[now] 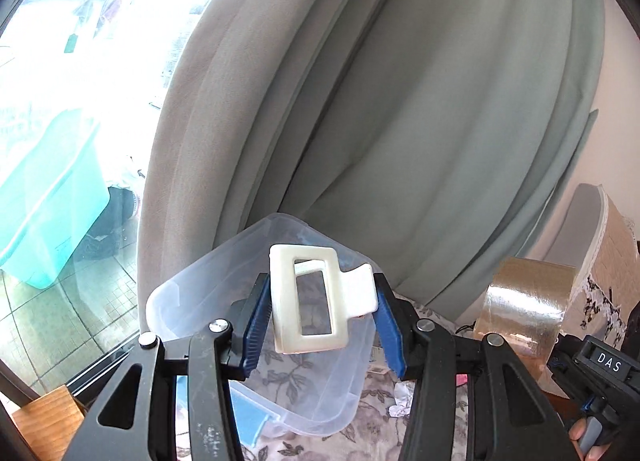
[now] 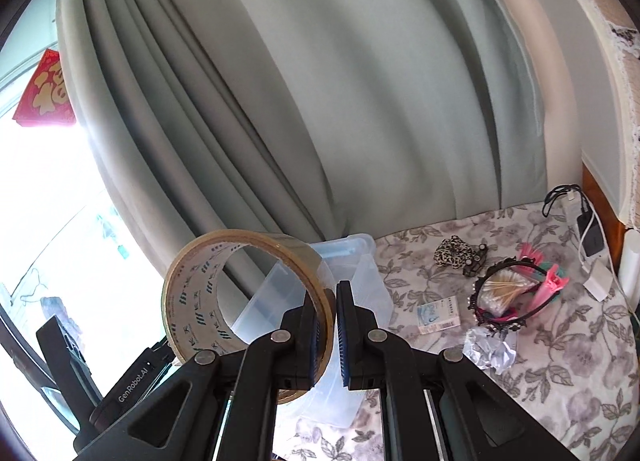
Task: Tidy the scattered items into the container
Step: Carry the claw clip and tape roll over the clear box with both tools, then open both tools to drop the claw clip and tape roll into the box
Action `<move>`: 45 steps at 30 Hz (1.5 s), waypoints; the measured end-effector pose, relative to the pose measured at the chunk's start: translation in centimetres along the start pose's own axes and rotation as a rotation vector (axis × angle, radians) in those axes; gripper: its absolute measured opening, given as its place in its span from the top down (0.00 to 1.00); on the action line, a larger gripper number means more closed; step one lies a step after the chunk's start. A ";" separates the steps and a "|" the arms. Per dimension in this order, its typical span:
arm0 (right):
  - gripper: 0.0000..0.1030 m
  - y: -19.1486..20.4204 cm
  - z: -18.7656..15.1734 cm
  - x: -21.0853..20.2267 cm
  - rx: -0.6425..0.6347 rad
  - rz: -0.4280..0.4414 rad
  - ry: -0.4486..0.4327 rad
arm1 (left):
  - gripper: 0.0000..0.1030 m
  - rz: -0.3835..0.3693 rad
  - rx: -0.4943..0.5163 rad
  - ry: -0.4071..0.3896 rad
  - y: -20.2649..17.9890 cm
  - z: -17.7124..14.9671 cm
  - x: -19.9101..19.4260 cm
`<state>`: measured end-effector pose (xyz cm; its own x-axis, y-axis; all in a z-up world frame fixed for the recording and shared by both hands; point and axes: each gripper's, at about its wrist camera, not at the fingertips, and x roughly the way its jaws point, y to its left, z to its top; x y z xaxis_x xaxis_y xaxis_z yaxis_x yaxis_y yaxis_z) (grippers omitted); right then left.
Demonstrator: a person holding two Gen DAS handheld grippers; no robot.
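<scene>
1. The left gripper [image 1: 322, 311], low in the centre of the left wrist view, is partly closed with its blue pads pressing both sides of a cream hair claw clip [image 1: 310, 299], which it holds up off the surface.
2. The right gripper [image 2: 334, 335], at the bottom centre of the right wrist view, is nearly fully closed, pinching the wall of a roll of clear packing tape [image 2: 236, 297] that stands up to the left of its fingers.
3. Just behind and below both grippers is the clear plastic container [image 1: 256, 281], tilted in view, resting on the floral-covered desk [image 2: 560, 373].
4. At the right of the right wrist view, scattered items lie on the desk: a leopard-print scrunchie [image 2: 454, 252], a black beaded headband [image 2: 498, 303], pink clips [image 2: 550, 287], a small card packet [image 2: 438, 313] and crumpled foil [image 2: 490, 349].
5. A grey-green curtain [image 2: 300, 101] fills the upper frame in both views.
</scene>
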<state>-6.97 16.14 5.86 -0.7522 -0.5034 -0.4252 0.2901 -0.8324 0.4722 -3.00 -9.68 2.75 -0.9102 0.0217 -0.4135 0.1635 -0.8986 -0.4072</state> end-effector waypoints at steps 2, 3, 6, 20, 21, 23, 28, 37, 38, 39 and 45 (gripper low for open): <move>0.91 0.9 -0.6 1.4 -0.016 0.008 0.028 | 0.51 0.015 -0.017 0.005 1.2 0.1 0.4; 0.91 1.2 -0.9 2.1 -0.023 0.011 0.044 | 0.51 0.021 -0.025 0.008 1.8 0.2 0.5; 0.91 1.8 -1.8 4.2 -0.039 0.014 0.091 | 0.51 0.037 -0.045 0.018 3.3 0.1 1.3; 0.91 3.1 -5.0 11.8 -0.086 0.001 0.246 | 0.51 0.035 -0.064 0.081 6.3 -0.7 5.3; 0.91 3.0 -5.2 12.3 -0.086 -0.002 0.254 | 0.51 0.029 -0.059 0.083 6.2 -0.7 5.6; 0.91 2.7 -5.3 13.1 -0.085 -0.008 0.270 | 0.51 0.019 -0.053 0.095 6.1 -0.7 6.2; 0.91 2.1 -5.9 14.6 -0.077 -0.016 0.300 | 0.51 0.022 -0.052 0.136 6.2 -1.2 7.9; 0.86 1.9 -6.2 15.5 -0.095 0.011 0.301 | 0.50 0.035 -0.014 0.137 5.6 -0.7 9.1; 0.86 2.1 -6.3 15.4 -0.106 0.008 0.295 | 0.49 0.040 -0.004 0.137 5.5 -0.6 9.2; 0.84 2.2 -6.3 15.4 -0.116 0.005 0.290 | 0.47 0.038 0.004 0.137 5.3 -0.6 9.3; 0.71 2.8 -6.5 15.5 -0.159 0.012 0.290 | 0.35 0.042 0.022 0.135 4.7 -0.1 9.6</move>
<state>-13.97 4.43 -4.46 -0.5549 -0.5396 -0.6332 0.4039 -0.8401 0.3620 -10.90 -13.63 -3.22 -0.8428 0.0415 -0.5366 0.1909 -0.9091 -0.3702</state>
